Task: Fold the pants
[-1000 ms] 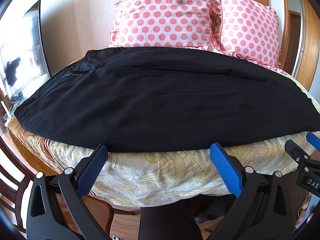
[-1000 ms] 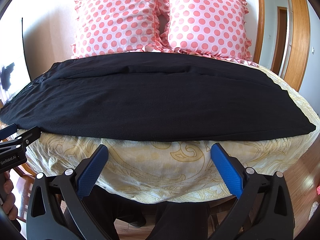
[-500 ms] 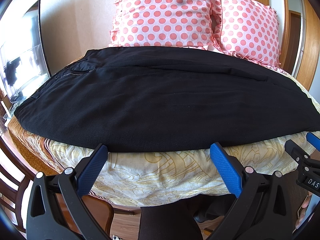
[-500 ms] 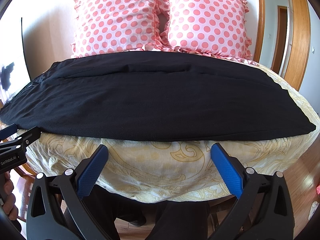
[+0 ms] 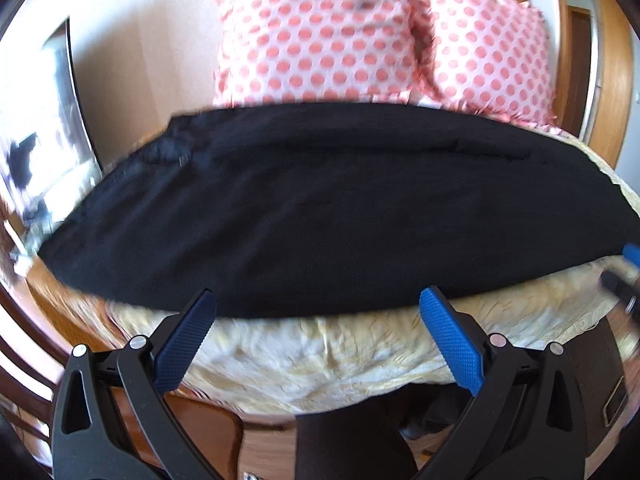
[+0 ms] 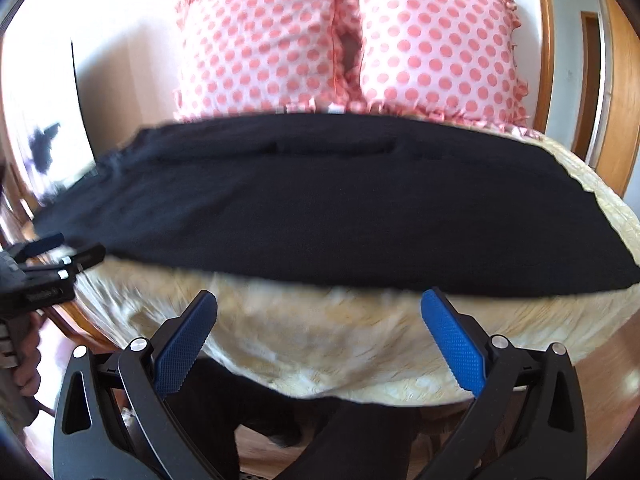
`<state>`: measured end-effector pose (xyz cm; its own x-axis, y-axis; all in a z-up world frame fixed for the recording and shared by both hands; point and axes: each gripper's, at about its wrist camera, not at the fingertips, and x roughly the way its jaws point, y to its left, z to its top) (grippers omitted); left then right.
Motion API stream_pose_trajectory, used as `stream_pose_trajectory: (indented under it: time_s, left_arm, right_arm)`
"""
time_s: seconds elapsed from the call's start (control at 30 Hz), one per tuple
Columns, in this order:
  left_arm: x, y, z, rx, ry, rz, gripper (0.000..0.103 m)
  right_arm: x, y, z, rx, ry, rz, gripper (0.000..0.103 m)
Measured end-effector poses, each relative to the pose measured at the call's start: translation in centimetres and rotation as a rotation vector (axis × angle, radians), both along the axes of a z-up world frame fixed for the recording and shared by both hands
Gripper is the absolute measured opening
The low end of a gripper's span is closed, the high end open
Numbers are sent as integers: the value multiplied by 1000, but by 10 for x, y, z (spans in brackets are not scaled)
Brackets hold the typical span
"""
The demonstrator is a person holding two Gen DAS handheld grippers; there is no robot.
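Black pants (image 5: 328,208) lie flat on the bed (image 5: 360,344), long axis running left-right across both views, waist end to the left, w/ near edge just ahead of both grippers. Left gripper (image 5: 316,320) and right gripper (image 6: 318,320) both spread wide, holding nothing. Left is nearer the waist, right nearer the leg ends. Polka-dot pillows (image 6: 352,40) sit behind.

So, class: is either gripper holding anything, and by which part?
Nothing is held. The left gripper and right gripper are open, short of the black pants.
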<state>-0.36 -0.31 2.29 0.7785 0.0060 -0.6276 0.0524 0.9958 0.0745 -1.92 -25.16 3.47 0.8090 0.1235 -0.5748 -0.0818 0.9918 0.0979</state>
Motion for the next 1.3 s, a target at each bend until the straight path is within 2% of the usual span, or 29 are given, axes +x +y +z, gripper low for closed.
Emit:
stream_pose_trajectory:
  time_s: [0.13, 0.2, 0.27, 0.43, 0.53, 0.6, 0.63, 0.73, 0.87, 0.9, 0.93, 1.03, 1.1, 1.17, 1.23, 1.3]
  left_arm:
    - [6, -3, 33, 25, -96, -22, 101]
    - [22, -5, 44, 25, -120, -20, 101]
    - [46, -8, 52, 24, -119, -5, 101]
    - [96, -18, 56, -4, -89, 20, 101]
    - [121, -24, 51, 4, -72, 27, 101]
    - [132, -26, 49, 9, -64, 34, 101]
    - [138, -27, 48, 8, -59, 36, 101]
    - [150, -27, 46, -5, -51, 33, 101]
    - [158, -29, 43, 1, -44, 34, 101]
    - [159, -29, 42, 4, -42, 34, 101]
    - [161, -30, 41, 9, -40, 33, 101]
    - [165, -29, 38, 13, -31, 32, 101]
    - [165, -28, 35, 10, -25, 32, 101]
    - [167, -26, 34, 7, -20, 33, 101]
    - [166, -24, 34, 2, -15, 35, 101]
    - [162, -21, 35, -7, -16, 36, 101]
  right_arm:
    - [25, -48, 45, -3, -53, -114, 102]
    - [61, -82, 59, 35, -19, -192, 102]
    - [104, -111, 63, 70, 52, -271, 102]
    - [215, -194, 49, 184, 224, -484, 102]
    - [269, -235, 35, 197, 291, -634, 101]
    - [298, -254, 27, 171, 320, -710, 92]
    - [311, -265, 22, 155, 337, -761, 83]
    - [341, -290, 7, 149, 377, -853, 78]
    - [359, -304, -14, 114, 435, -926, 62]
    - [362, -306, -17, 108, 441, -940, 62]
    - [363, -308, -19, 94, 432, -958, 60]
    - [362, -308, -21, 51, 414, -975, 44]
    - [356, -310, -22, 72, 388, -969, 24]
    - [339, -315, -21, 132, 347, -953, 9]
    - [321, -318, -18, 218, 310, -919, 3]
    - [304, -318, -14, 264, 278, -895, 3]
